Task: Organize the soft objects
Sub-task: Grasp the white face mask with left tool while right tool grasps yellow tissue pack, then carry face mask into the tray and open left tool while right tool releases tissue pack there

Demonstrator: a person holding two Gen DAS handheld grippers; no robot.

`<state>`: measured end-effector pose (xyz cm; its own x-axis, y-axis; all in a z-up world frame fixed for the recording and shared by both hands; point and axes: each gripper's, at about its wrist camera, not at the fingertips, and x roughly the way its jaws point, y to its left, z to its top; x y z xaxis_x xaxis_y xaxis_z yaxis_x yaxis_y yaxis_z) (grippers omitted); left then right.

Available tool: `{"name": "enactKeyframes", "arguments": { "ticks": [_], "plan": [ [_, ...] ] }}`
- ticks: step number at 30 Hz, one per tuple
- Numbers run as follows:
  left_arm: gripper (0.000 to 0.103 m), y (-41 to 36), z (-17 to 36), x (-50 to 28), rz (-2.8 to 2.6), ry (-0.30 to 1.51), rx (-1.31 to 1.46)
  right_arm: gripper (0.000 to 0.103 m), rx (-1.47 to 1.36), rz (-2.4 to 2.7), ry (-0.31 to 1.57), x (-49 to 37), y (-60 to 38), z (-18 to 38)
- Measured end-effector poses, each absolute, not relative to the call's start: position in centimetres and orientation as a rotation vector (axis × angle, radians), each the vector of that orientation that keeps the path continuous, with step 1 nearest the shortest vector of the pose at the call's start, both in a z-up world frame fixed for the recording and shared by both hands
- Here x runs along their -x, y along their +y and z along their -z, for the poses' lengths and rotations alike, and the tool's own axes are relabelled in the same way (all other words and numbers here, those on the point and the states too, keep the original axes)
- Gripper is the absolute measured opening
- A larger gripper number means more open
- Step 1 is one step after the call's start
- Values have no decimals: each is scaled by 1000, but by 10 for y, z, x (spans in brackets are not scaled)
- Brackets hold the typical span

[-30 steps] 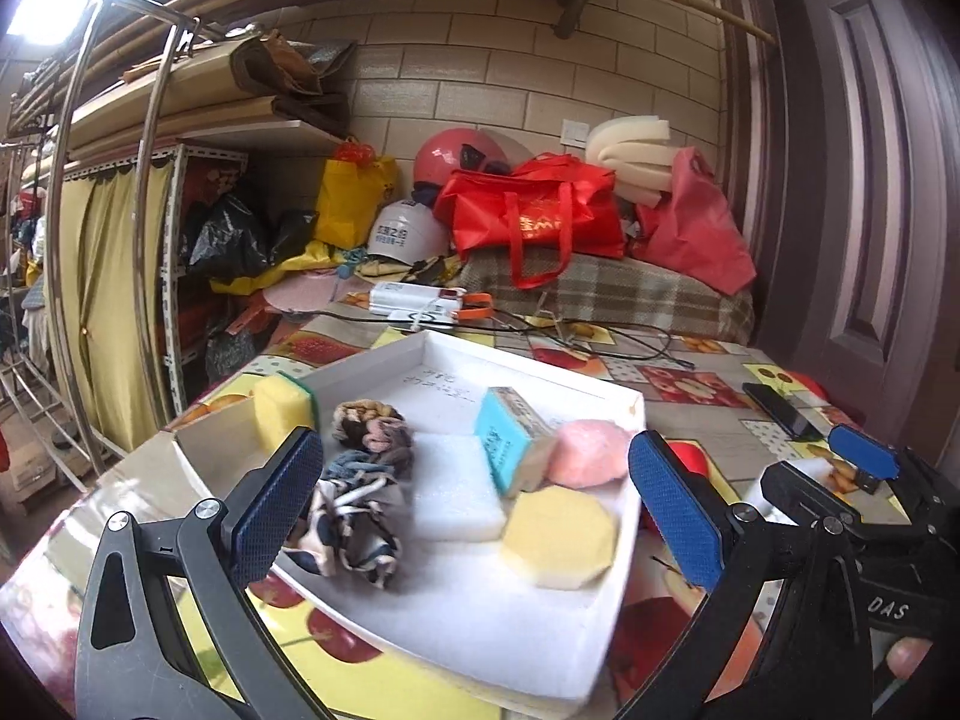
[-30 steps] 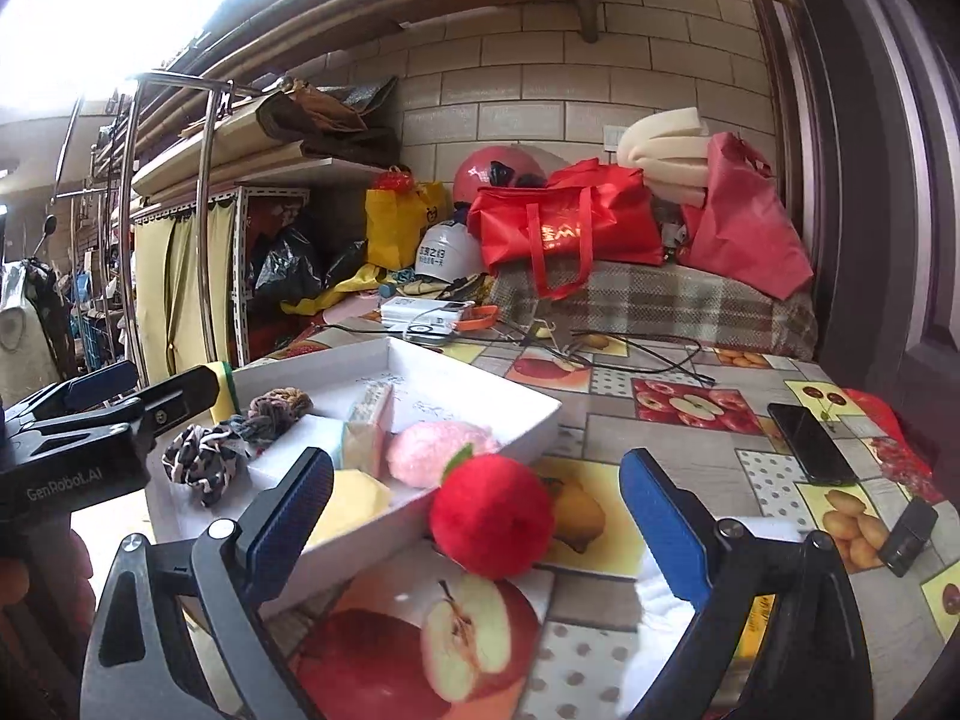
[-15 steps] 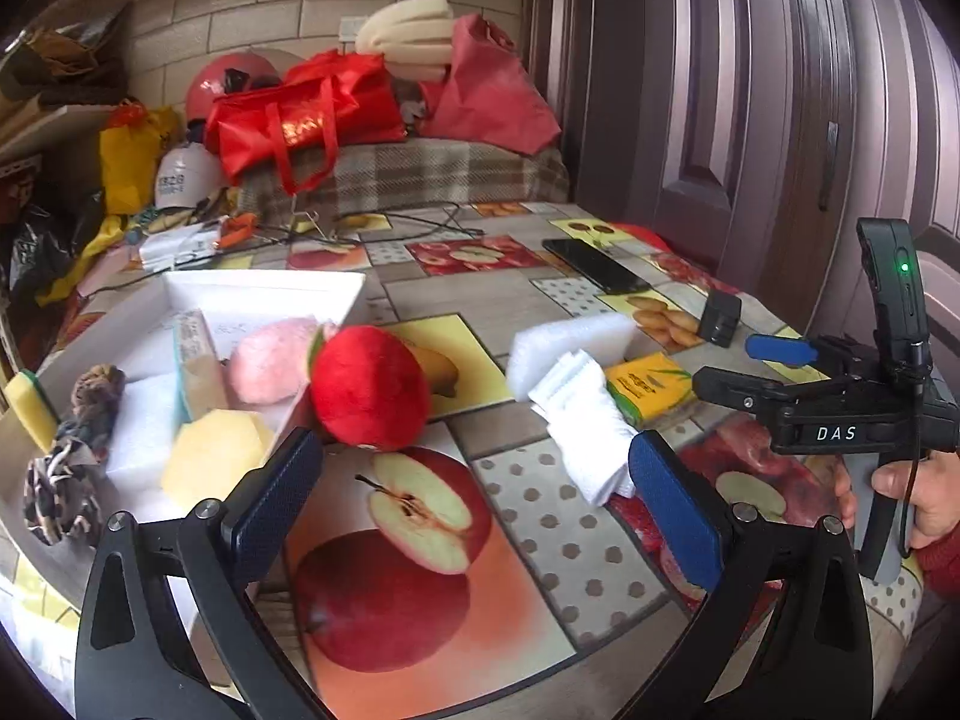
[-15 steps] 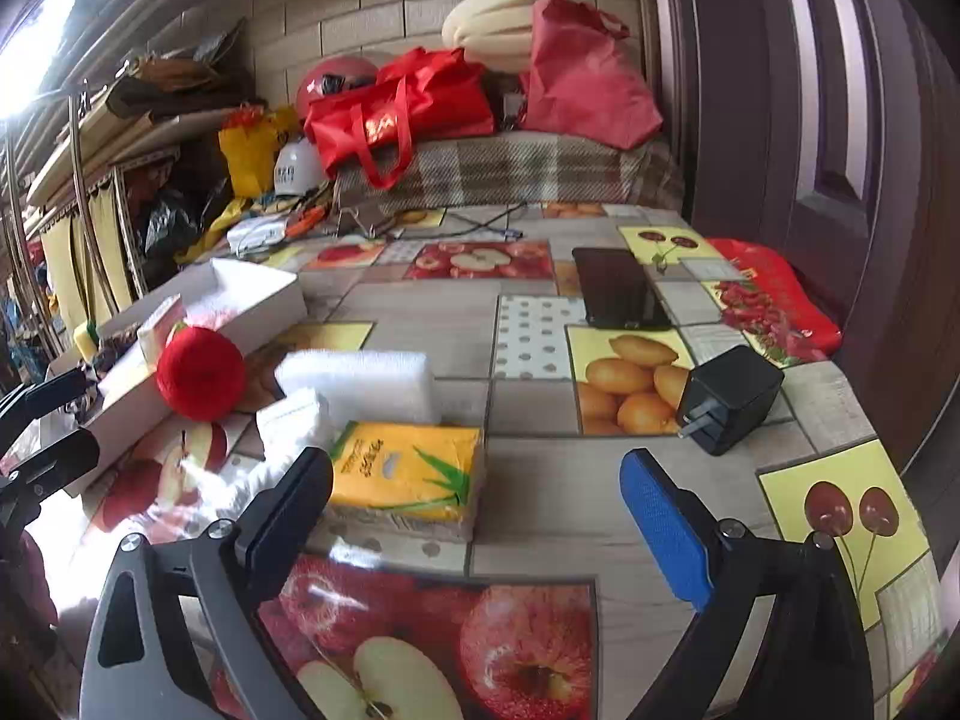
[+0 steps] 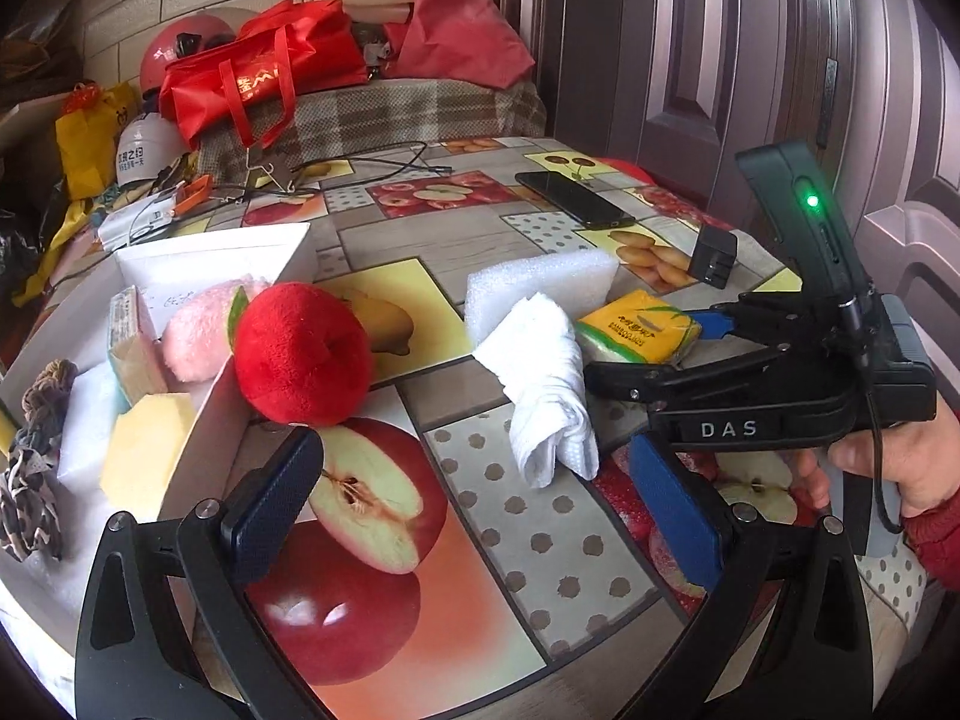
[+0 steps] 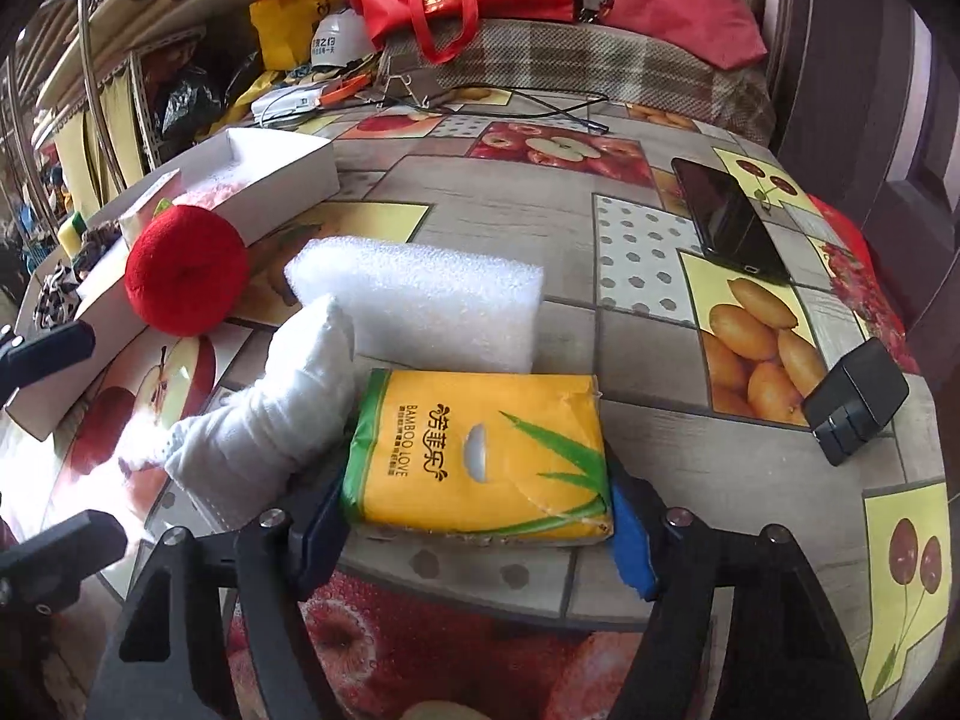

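A yellow tissue pack (image 6: pixel 480 450) lies flat on the fruit-print tablecloth, between the fingers of my right gripper (image 6: pixel 474 528). The jaws are closing, and both pads touch the pack's sides. From the left wrist view, the right gripper (image 5: pixel 654 348) reaches in from the right over the same tissue pack (image 5: pixel 636 327). My left gripper (image 5: pixel 474 480) hangs open over the tablecloth with nothing between its fingers. A rolled white cloth (image 5: pixel 546 384), a white foam block (image 5: pixel 540 288) and a red plush apple (image 5: pixel 300 354) lie ahead of it. The apple leans against the white tray (image 5: pixel 210 252).
The tray holds a pink plush peach (image 5: pixel 198 336), a yellow sponge (image 5: pixel 144 450), a patterned scrunchie (image 5: pixel 30 480) and a small box. A phone (image 6: pixel 726 222) and a black charger (image 6: pixel 858 402) lie at the right. Cables, bags and helmets crowd the far side.
Both views swung right, away from the tray. The right gripper came down around the tissue pack and its jaws narrowed onto it. The left gripper now faces the cloth and apple.
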<state>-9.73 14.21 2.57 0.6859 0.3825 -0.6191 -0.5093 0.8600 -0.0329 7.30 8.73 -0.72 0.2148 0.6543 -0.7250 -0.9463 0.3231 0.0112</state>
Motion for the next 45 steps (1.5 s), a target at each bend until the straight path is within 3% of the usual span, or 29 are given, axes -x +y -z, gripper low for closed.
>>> {"name": "enactKeyframes", "arguments": {
  "ticks": [3, 5, 9, 11, 13, 26, 45],
  "plan": [
    [102, 145, -22, 77, -466, 675, 214, 73, 424, -1154, 734, -88, 73, 4],
    [95, 143, -18, 59, -428, 720, 204, 73, 390, -1140, 757, -96, 68, 3],
    [65, 139, -6, 22, -412, 838, 161, 73, 338, -1129, 776, -103, 62, 2],
    [58, 139, -4, 15, -402, 848, 156, 73, 333, -1126, 775, -105, 61, 1],
    [40, 140, -3, 16, -392, 843, 164, 73, 320, -1128, 781, -107, 61, 1],
    [39, 116, -42, 71, -492, 518, 79, 73, 271, -1118, 639, -97, 45, -16],
    [39, 138, -50, 184, -723, 362, 116, 73, 320, -1265, 344, -7, 71, -34]
  ]
}}
